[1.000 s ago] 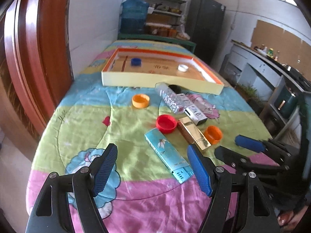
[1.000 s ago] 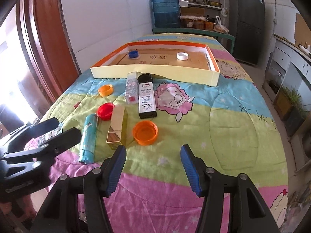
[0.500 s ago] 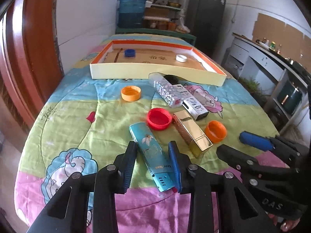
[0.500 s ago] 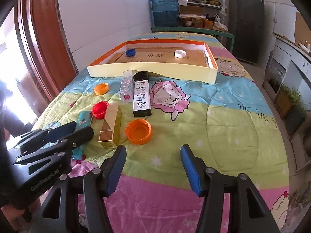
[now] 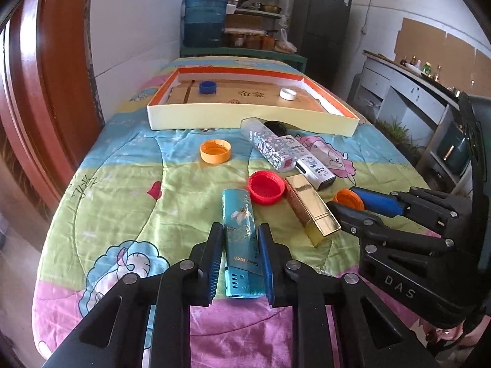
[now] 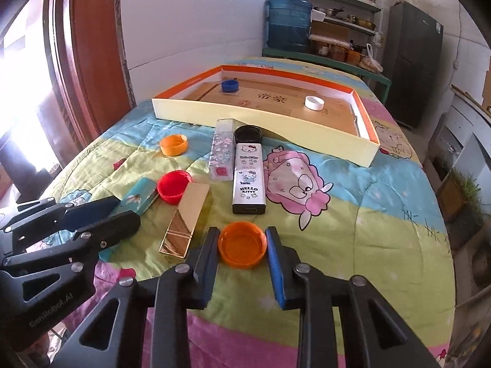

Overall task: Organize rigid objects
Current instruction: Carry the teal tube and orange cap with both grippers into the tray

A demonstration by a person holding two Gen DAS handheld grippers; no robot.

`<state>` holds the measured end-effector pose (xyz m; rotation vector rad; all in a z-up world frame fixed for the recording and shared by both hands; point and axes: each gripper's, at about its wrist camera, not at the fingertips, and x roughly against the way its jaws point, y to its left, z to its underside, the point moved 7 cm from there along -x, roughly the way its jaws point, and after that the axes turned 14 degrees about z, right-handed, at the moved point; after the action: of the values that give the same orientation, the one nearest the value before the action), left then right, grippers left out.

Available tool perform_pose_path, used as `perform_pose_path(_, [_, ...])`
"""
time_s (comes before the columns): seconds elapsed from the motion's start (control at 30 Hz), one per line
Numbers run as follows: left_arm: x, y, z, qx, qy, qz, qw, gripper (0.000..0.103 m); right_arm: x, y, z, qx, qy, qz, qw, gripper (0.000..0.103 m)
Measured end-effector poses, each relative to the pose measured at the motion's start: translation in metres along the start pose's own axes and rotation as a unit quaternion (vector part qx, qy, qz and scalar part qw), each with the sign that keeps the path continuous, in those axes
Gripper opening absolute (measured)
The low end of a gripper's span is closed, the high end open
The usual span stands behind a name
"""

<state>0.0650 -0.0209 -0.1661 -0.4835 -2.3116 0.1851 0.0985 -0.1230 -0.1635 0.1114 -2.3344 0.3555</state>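
My left gripper (image 5: pixel 240 250) has its jaws closing on the sides of a teal box (image 5: pixel 237 211) that lies flat on the quilt, and the pads touch it. In the right wrist view the left gripper (image 6: pixel 124 210) is at the left over the teal box (image 6: pixel 139 194). An orange cap (image 6: pixel 242 243) lies open side up between the closing jaws of my right gripper (image 6: pixel 241 250), both pads against its rim. The left wrist view shows the right gripper (image 5: pixel 348 202) around the same orange cap (image 5: pixel 345 197). A shallow yellow tray (image 5: pixel 245 121) stands further back.
On the quilt lie a gold box (image 6: pixel 185 219), a red cap (image 6: pixel 173 187), a second orange cap (image 6: pixel 173 144), a Hello Kitty box (image 6: pixel 249 178), a clear flowered box (image 6: pixel 221 153) and a black cap (image 6: pixel 248 134). A blue cap (image 6: pixel 230 86) and a white cap (image 6: pixel 314 102) are in the tray.
Both grippers came forward and down from open. The left one closed around the teal box. The right one closed around the near orange cap.
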Motion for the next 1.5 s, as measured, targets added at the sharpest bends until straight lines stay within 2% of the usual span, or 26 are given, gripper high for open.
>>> perform_pose_path(0.33, [0.011, 0.001, -0.009, -0.004, -0.019, 0.006, 0.9998, 0.023, 0.007, -0.008, -0.002, -0.016, 0.007, -0.004, 1.0, 0.03])
perform_pose_path(0.83, [0.035, -0.003, -0.042, -0.025, -0.052, 0.007, 0.9983, 0.023, 0.034, -0.015, -0.032, -0.019, -0.031, -0.002, 0.999, 0.03])
perform_pose_path(1.3, [0.035, -0.007, -0.108, -0.06, -0.078, 0.002, 0.9952, 0.023, 0.036, -0.038, -0.074, -0.033, -0.058, -0.005, 0.998, 0.03])
perform_pose_path(1.5, [0.026, -0.006, -0.128, -0.065, -0.075, 0.002, 0.9951, 0.023, 0.028, -0.047, -0.084, -0.038, -0.058, -0.002, 0.998, 0.03])
